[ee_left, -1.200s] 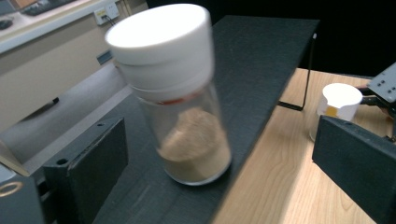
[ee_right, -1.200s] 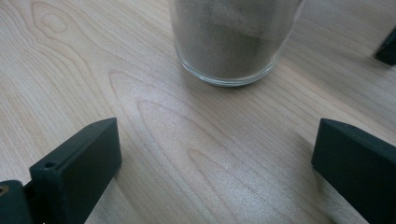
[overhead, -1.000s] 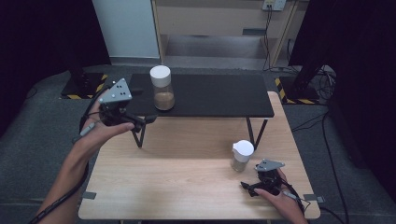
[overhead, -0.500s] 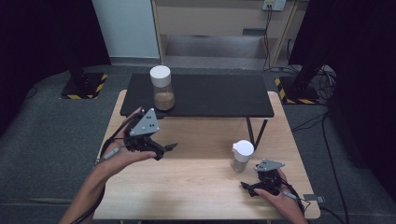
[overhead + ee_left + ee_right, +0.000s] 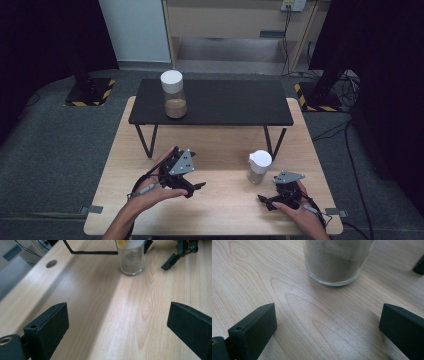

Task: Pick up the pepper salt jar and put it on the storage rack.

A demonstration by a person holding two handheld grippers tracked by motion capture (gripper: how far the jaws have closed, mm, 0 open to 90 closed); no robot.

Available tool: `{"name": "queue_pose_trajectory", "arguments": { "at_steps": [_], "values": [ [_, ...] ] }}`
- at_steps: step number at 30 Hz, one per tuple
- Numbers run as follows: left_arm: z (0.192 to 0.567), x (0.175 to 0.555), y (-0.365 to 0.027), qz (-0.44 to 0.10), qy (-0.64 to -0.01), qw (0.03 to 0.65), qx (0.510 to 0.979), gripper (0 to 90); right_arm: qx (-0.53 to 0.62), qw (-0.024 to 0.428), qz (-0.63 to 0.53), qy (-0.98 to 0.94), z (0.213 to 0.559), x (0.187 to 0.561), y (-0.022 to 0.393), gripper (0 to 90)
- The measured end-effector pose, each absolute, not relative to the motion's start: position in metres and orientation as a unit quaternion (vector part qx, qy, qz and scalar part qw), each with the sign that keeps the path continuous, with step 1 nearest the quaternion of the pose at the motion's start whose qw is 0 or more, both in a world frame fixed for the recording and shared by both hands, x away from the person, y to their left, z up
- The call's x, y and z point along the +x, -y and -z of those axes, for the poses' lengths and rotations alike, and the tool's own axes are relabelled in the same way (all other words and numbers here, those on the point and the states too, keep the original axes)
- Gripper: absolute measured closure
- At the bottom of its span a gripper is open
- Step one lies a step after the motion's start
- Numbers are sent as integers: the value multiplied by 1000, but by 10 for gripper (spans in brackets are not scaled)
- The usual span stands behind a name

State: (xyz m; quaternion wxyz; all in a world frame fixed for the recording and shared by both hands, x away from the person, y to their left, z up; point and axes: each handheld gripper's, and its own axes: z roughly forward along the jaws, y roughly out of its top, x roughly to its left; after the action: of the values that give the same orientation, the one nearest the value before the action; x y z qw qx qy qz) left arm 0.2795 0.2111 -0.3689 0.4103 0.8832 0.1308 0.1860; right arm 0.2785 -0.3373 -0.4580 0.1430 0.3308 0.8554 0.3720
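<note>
A glass jar [image 5: 259, 167] with a white lid and brownish powder stands on the wooden table, right of centre. A taller jar of the same kind [image 5: 173, 94] sits on the black shelf [image 5: 225, 105] at its left end. My left gripper [image 5: 196, 187] is held low over the table's middle front, open, jaws pointing right toward the small jar [image 5: 131, 257]. My right gripper [image 5: 265, 201] rests near the front right, open, just in front of that jar [image 5: 337, 260]. Nothing lies between either pair of jaws. In the left gripper view my right gripper [image 5: 185, 247] lies beyond the jar.
The black shelf stands on thin legs [image 5: 145, 140] across the back half of the wooden table [image 5: 225, 215]. A cable hole [image 5: 51, 263] is in the table surface. Dark floor and striped stand bases [image 5: 90, 92] surround the table.
My left gripper has come away from the shelf's left end, down and right to the middle front of the table. The right gripper and both jars have stayed put.
</note>
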Motion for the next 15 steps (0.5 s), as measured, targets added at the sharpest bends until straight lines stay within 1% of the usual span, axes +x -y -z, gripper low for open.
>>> {"name": "queue_pose_trajectory", "arguments": {
  "at_steps": [4, 8, 12, 13, 15],
  "values": [
    [391, 280, -211, -173, -137, 415, 883, 26, 331, 143, -372, -855, 458, 278, 337, 22],
    [414, 278, -217, -157, -156, 428, 876, 25, 331, 143, -372, -855, 458, 278, 337, 22],
    [427, 273, -223, -158, -180, 425, 873, 28, 331, 143, -372, -855, 458, 278, 337, 22],
    [430, 271, -222, -159, -185, 407, 880, 29, 331, 143, -372, -855, 458, 278, 337, 22],
    [436, 268, -227, -155, -197, 411, 877, 29, 331, 142, -372, -855, 458, 279, 338, 22]
  ]
}}
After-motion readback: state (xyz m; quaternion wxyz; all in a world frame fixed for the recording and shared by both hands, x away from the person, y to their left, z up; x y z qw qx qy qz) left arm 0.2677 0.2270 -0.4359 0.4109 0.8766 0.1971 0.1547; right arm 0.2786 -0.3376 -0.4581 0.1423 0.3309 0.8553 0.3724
